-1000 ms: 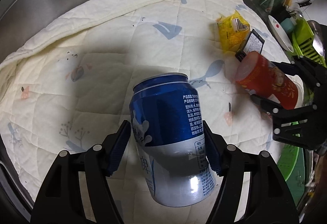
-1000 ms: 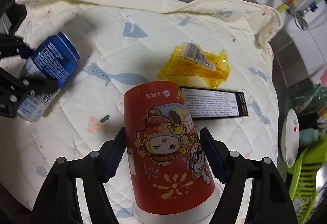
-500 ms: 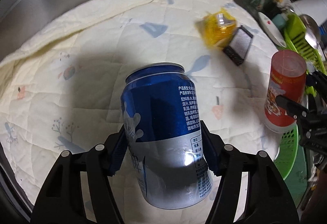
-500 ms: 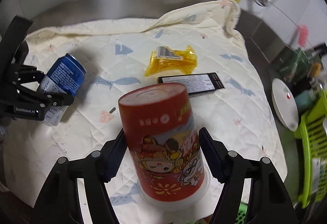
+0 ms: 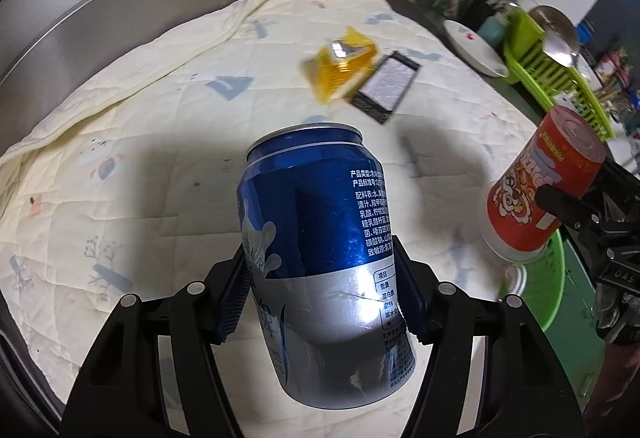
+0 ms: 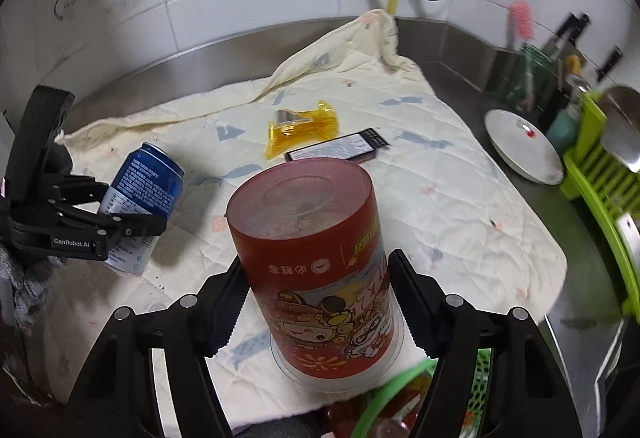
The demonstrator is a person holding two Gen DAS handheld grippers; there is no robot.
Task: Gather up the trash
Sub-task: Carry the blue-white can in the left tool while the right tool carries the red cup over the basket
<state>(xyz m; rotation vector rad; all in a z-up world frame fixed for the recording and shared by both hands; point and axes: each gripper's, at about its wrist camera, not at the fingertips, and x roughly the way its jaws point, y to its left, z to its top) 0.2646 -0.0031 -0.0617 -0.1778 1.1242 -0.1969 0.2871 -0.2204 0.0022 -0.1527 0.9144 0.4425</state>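
Left wrist view: left tool (image 5: 320, 292) clenched on the blue can (image 5: 324, 258), frame centre, lifted off the quilted cloth (image 5: 132, 142) covering the surface. Right wrist view: right tool (image 6: 318, 302) clenched on the red cup (image 6: 316, 262), held upside down with its clear lid at the bottom, low centre of frame. Step in hand looks like carry-to-bin; both items are grasped and airborne. A green basket (image 6: 404, 386) shows at the bottom edge under the red cup, with what looks like red wrapper scraps inside; contents are blurred, can't confirm. Next move: bring the cup over the basket opening and release, then the can. Still on the cloth, upper centre: yellow wrapper (image 6: 302, 128) touching a black packet (image 6: 336, 150). Lime dish rack (image 6: 604, 174) at right edge holds a metal ladle; not trash.
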